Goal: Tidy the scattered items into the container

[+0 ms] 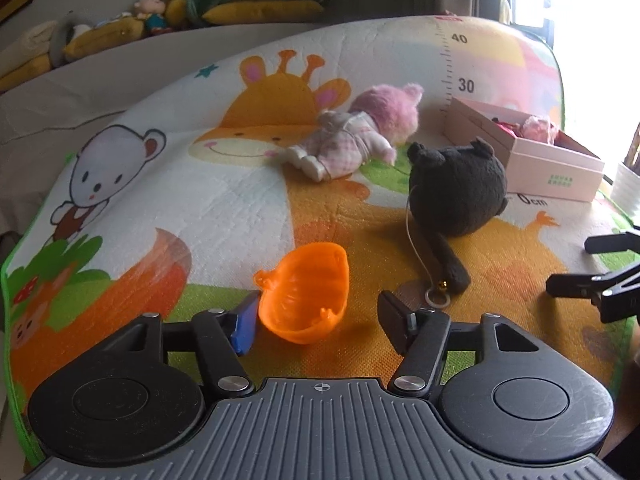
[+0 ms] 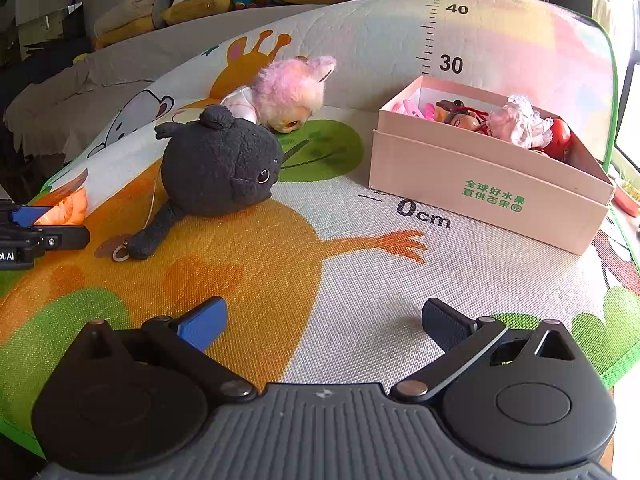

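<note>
An orange plastic shell lies on the play mat between the fingers of my open left gripper, close to the left blue pad. A black plush cat with a ring on a cord lies mid-mat. Behind it a pink-haired doll lies face down. The pink cardboard box holds several small toys. My right gripper is open over bare mat, nothing between its fingers; it also shows at the right edge of the left wrist view.
The cartoon play mat with a height ruler covers the surface and curls up at the back. Cushions and toy figures line a ledge behind. A white cup stands right of the box. Bright window at right.
</note>
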